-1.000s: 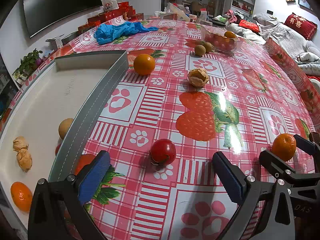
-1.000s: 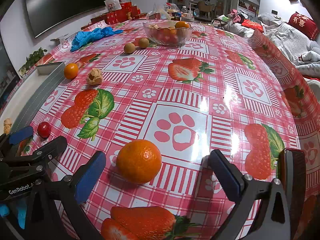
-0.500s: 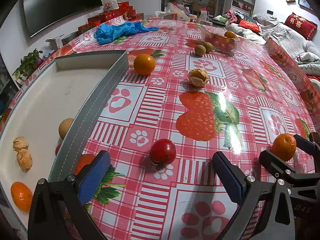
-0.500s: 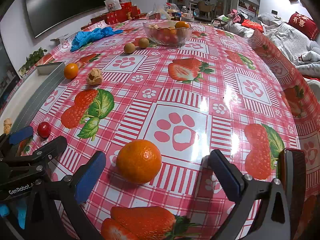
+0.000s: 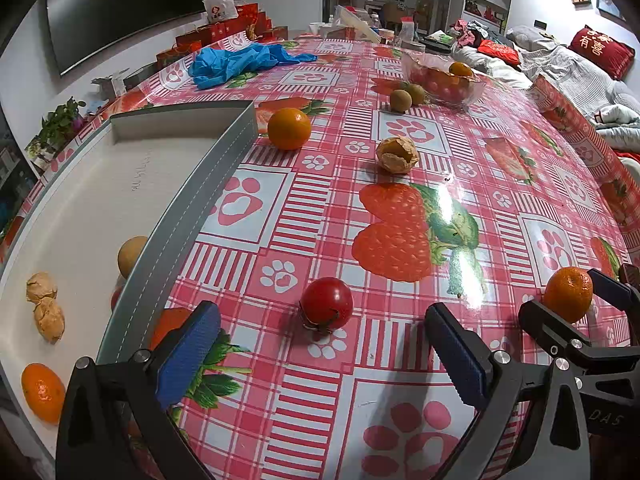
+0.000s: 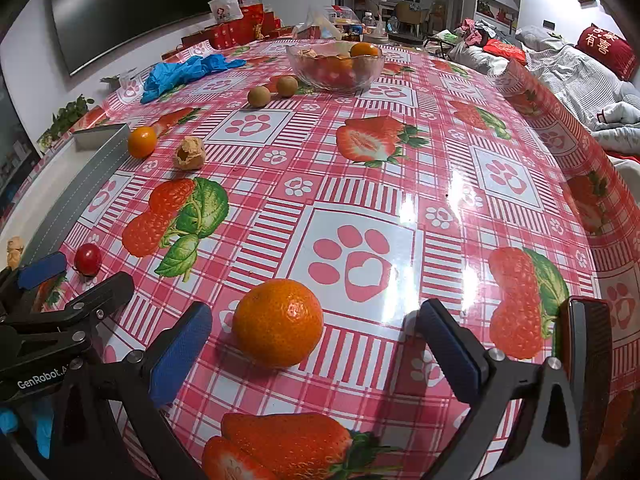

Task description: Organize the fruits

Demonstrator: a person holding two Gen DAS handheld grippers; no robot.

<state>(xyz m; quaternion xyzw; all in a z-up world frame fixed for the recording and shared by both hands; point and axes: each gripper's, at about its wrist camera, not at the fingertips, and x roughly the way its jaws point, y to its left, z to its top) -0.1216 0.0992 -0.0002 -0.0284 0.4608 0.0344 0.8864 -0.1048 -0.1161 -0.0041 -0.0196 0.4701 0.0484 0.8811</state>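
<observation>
No movement is recorded since the earlier frames: both tools and all fruit hold the same positions.

The left hand-held gripper (image 5: 320, 354) has its blue-padded jaws spread wide and holds nothing. It hangs low over the desk (image 5: 500, 184), which carries a glossy red-and-white checked cloth printed with strawberries and paw marks. A small round red tomato (image 5: 326, 305) sits on the cloth just beyond the gap between the jaws, touching neither pad.

The right hand-held gripper (image 6: 316, 350) is likewise spread and empty. A dimpled orange mandarin (image 6: 278, 322) lies on the cloth between its pads, nearer the left pad; no contact is visible.

To the left stands a shallow white tray with a grey rim (image 5: 188, 204). Inside it, at the near end, lie an orange mandarin in the tray (image 5: 42, 392), two crumpled tan husks (image 5: 46, 308), and a smooth tan round fruit (image 5: 132, 256) against the rim. Something red shows just below that fruit, mostly hidden by the rim.

Farther out on the cloth: a second loose orange (image 5: 289, 128) just beside the tray's far corner, a cracked tan shell (image 5: 397, 155) to its right, and two small brown-green round fruits (image 6: 272, 91) near a clear glass bowl (image 6: 335, 65) holding red and orange fruit. A crumpled blue glove (image 5: 240, 62) lies at the far left.
</observation>
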